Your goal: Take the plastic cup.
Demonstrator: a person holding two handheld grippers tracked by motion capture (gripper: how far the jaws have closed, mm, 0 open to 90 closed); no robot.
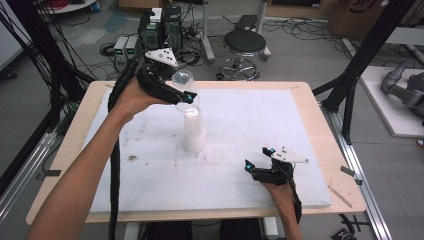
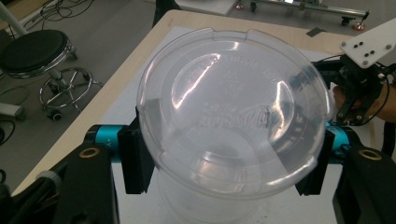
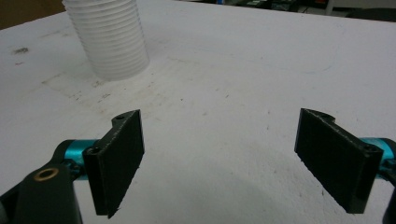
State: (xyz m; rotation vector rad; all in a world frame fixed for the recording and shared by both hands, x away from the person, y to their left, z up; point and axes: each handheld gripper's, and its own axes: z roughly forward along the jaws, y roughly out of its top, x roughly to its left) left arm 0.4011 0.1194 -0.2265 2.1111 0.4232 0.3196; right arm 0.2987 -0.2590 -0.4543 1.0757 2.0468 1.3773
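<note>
While your left gripper point(image 2: 224, 168) clamps the cup point(image 2: 233, 112) above the stack point(image 1: 193, 131), lower it squarely; your right gripper point(image 3: 219, 158), near right, is released.

The left forearm is reaching up and forward across the table, its hand point(image 1: 131, 97) gripping the left gripper point(image 1: 189, 97), whose jaws are pressing inward on something held between them. The right hand point(image 1: 281, 192) is resting low near the table's front edge, holding the right gripper point(image 1: 259, 161) with its jaws standing wide apart.
</note>
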